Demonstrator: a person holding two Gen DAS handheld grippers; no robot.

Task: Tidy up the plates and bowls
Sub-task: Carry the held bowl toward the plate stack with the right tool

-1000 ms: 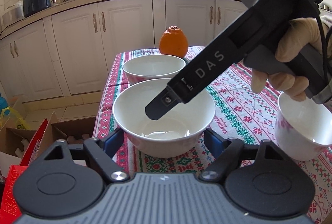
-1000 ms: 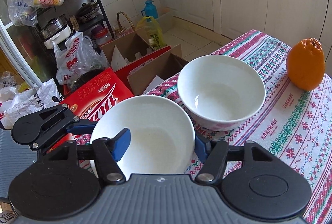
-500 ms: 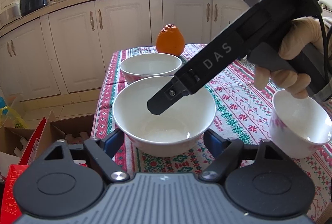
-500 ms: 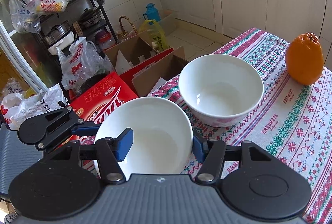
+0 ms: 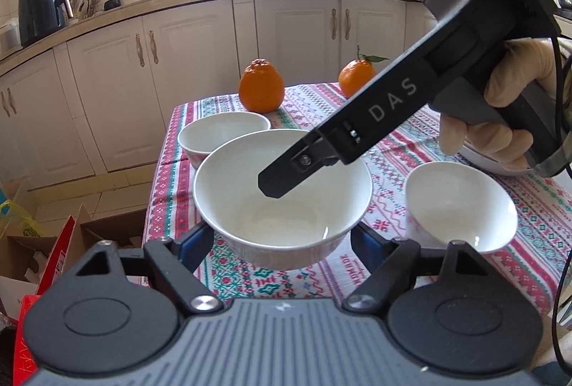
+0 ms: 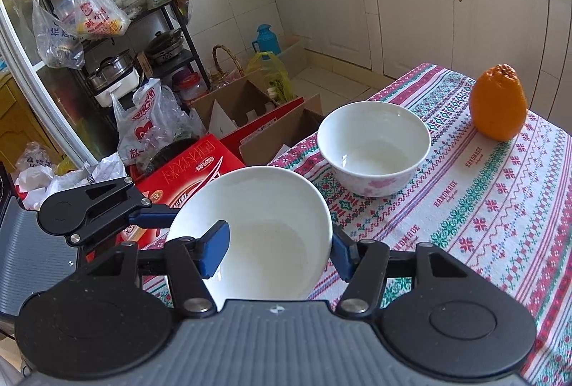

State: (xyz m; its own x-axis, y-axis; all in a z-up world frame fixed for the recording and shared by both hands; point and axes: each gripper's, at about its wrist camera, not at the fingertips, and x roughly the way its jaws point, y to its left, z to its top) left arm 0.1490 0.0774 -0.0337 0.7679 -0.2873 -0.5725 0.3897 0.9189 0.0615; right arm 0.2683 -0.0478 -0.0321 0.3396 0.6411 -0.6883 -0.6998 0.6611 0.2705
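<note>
A white bowl [image 5: 282, 203] is lifted above the patterned tablecloth [image 5: 404, 167]. My left gripper [image 5: 282, 243] is shut on it, one blue pad at each side of its base. My right gripper [image 6: 277, 252] is shut on the same bowl [image 6: 264, 232], one finger inside and one outside its rim; its finger [image 5: 296, 171] reaches over the bowl in the left wrist view. A second bowl [image 5: 223, 135] [image 6: 373, 150] with pink flowers stands behind. A third bowl [image 5: 461, 203] lies tilted on the right.
Two oranges [image 5: 261, 85] [image 5: 357, 76] stand at the table's far end. Another white dish [image 5: 482, 160] shows under my right hand. Cardboard boxes [image 6: 250, 114] and a red carton [image 6: 186, 171] sit on the floor left of the table. Cabinets [image 5: 200, 64] lie beyond.
Both grippers have risen with the bowl between them; it now hangs higher above the cloth. The table and the other bowls look farther below, and a second orange has come into view.
</note>
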